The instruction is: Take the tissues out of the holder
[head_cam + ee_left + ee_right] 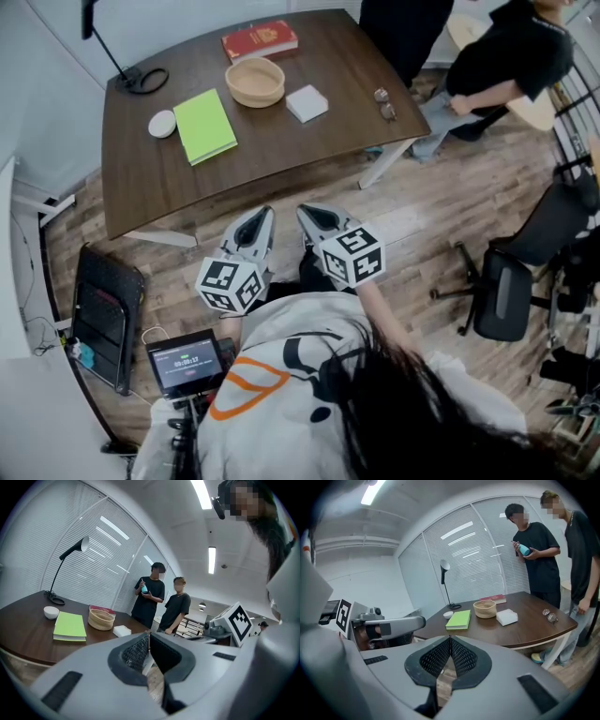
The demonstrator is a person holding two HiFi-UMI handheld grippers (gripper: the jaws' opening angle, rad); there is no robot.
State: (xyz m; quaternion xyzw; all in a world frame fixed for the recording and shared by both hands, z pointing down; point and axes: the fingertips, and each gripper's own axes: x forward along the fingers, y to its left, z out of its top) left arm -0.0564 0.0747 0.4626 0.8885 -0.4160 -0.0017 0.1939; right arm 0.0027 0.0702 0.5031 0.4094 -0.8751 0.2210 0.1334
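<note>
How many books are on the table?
2: a red book at the far edge behind the woven bowl, and a green notebook beside the small white bowl. None seem hidden.

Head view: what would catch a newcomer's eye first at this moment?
The left gripper and right gripper, each with a black-and-white marker cube, are held side by side short of the table, jaws together and empty. On the dark table sit a bright green notebook, a woven bowl and a white tissue stack.

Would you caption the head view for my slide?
Left tool and right tool, shut and empty, before the table with woven bowl and green notebook.
</note>
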